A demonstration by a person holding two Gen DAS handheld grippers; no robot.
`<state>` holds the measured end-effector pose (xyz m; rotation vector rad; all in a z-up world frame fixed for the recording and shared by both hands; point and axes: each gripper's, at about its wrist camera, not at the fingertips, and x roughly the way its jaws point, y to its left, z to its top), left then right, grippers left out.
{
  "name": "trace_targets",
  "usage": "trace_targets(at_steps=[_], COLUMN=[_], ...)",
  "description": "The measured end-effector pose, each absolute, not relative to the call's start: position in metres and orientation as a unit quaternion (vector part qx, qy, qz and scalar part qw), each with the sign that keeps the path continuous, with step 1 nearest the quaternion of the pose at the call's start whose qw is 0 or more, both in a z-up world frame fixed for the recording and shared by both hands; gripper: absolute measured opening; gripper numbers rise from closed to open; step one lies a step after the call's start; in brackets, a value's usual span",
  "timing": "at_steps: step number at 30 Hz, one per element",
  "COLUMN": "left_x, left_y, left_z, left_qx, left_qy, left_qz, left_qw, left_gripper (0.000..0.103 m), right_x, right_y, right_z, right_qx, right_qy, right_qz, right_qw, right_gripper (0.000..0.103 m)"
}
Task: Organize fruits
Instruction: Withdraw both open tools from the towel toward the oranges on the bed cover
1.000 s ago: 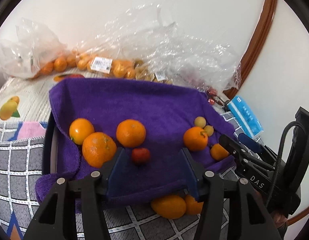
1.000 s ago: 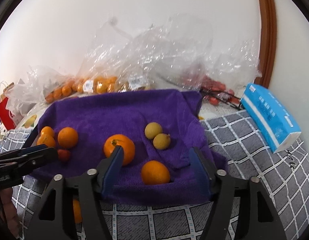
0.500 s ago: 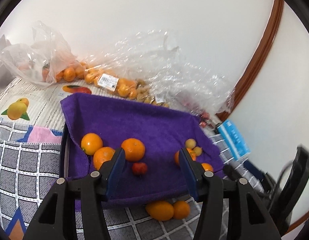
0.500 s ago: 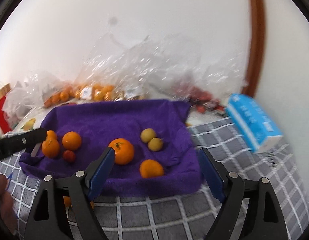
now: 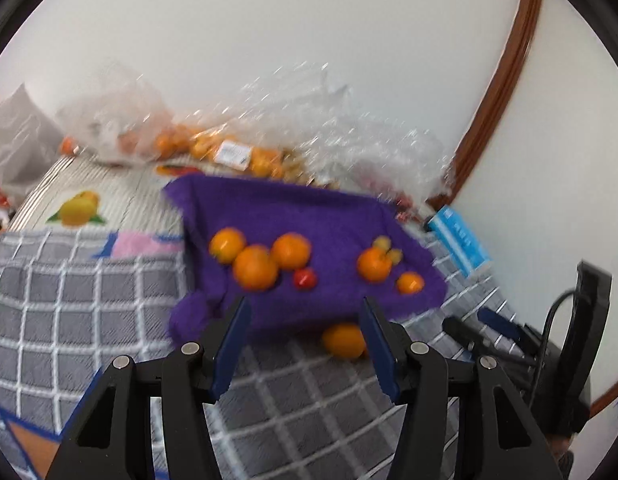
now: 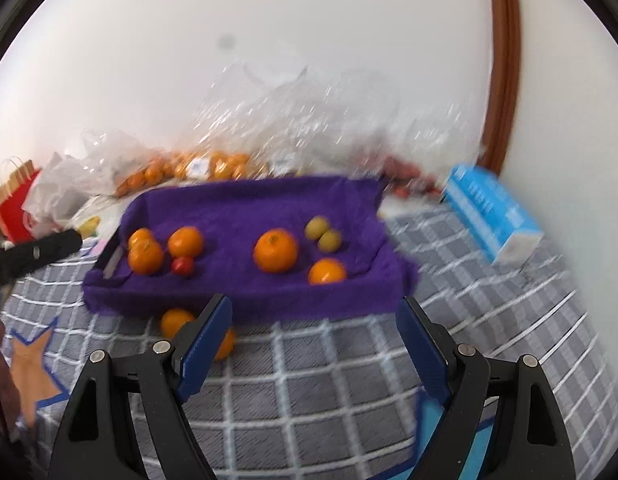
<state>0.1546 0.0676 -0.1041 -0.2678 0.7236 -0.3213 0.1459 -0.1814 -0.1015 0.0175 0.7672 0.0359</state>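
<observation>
Both claws are spread wide and carry nothing: the left claw (image 5: 305, 344) and the right claw (image 6: 315, 344) hang over the grey checked bedspread (image 6: 329, 392), short of the near edge of the purple towel (image 6: 249, 208) that lines a tray. Closest to them, two stray oranges (image 6: 177, 320) lie on the bedspread, just beside the towel's near edge and toward its left corner. On the towel sit three oranges (image 6: 185, 242) and a small red fruit (image 6: 183, 266) at the left end, with a large orange (image 6: 276, 251), a smaller orange (image 6: 327, 272) and two yellow-green fruits (image 6: 323, 234) at the right end. The likely step is gathering the strays; either claw should probably descend squarely over one orange, close gently around its widest part, and keep it from rolling under the towel's fold. Behind the towel, plastic bags (image 5: 213, 148) hold more oranges; a white label there and the print on the blue box (image 6: 493, 208) are too blurred to read.
</observation>
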Motion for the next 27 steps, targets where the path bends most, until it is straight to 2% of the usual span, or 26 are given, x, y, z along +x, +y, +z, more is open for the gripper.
trace_targets(at_steps=[5, 9, 13, 21, 24, 27], left_x=[0.145, 0.146, 0.147, 0.14, 0.14, 0.138], left_y=[0.093, 0.101, 0.108, 0.109, 0.106, 0.103], left_z=[-0.129, -0.149, -0.166, -0.17, -0.169, -0.169], left_qx=[-0.148, -0.131, -0.142, -0.154, -0.15, -0.142], left_qy=[0.374, 0.399, 0.417, 0.415, 0.414, 0.415], left_qz=[-0.12, -0.087, -0.084, -0.092, -0.092, -0.091], left_qw=[0.908, 0.903, 0.894, 0.892, 0.893, 0.894], left_gripper=[0.053, 0.052, 0.052, 0.055, 0.057, 0.058], right_x=[0.143, 0.143, 0.143, 0.149, 0.156, 0.159], right_y=[-0.165, -0.15, -0.137, -0.121, -0.121, -0.124], right_z=[-0.121, -0.134, -0.142, -0.143, -0.149, -0.153], right_qx=[0.007, 0.002, -0.007, -0.022, -0.026, -0.022], right_qy=[0.392, 0.401, 0.41, 0.408, 0.419, 0.422], right_qz=[0.032, 0.048, 0.058, 0.079, 0.075, 0.074], right_qw=[0.919, 0.915, 0.91, 0.91, 0.904, 0.903], right_gripper=[0.066, 0.06, 0.049, 0.047, 0.039, 0.038])
